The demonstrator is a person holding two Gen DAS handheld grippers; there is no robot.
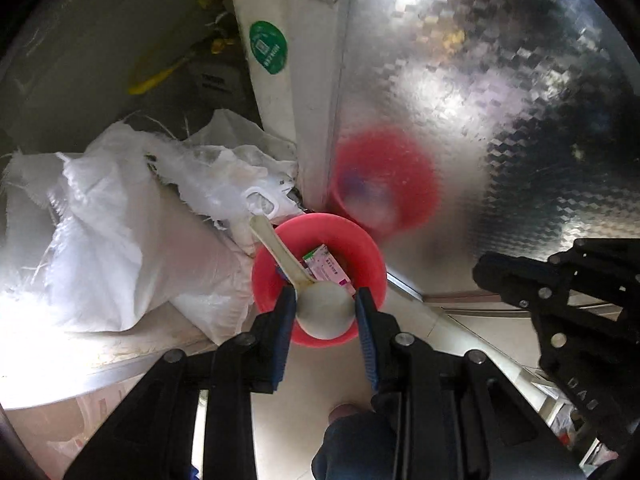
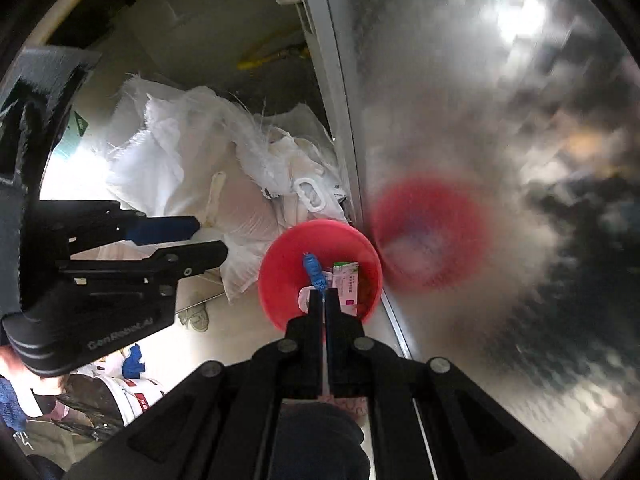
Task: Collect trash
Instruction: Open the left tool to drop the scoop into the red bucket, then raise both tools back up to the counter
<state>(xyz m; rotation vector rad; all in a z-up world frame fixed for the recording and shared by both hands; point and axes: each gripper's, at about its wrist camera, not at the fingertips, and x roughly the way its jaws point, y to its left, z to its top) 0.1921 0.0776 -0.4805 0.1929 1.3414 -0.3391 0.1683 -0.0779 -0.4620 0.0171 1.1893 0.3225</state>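
— Pale floor tiles run up to a shiny patterned metal panel (image 1: 480, 100); what sits in that corner?

— A red bin (image 1: 276, 256) stands against the panel, which mirrors it as a red blur. Inside lies a pink and green carton (image 1: 328, 270).

— And the trash in hand?

— The left tongs (image 1: 325, 306) grip the round bowl of a cream plastic scoop (image 1: 325, 314) between their blue pads, over the near rim of the bin, with its handle slanting up and left across the opening. The right tongs (image 2: 322, 300) are closed tight on a thin blue wrapper (image 2: 314, 272), I think, though it is small and smeared; it hangs over the bin's mouth.

— What lies around the bin?

— Crumpled white sacks (image 1: 120, 220) are heaped just beside it on the left, touching its rim. Behind them rises a white post bearing a round green sticker (image 1: 268, 47), and further back something yellow (image 1: 160, 76) lies in the shadow. A dark sleeve (image 1: 352, 440) shows at the bottom edge.
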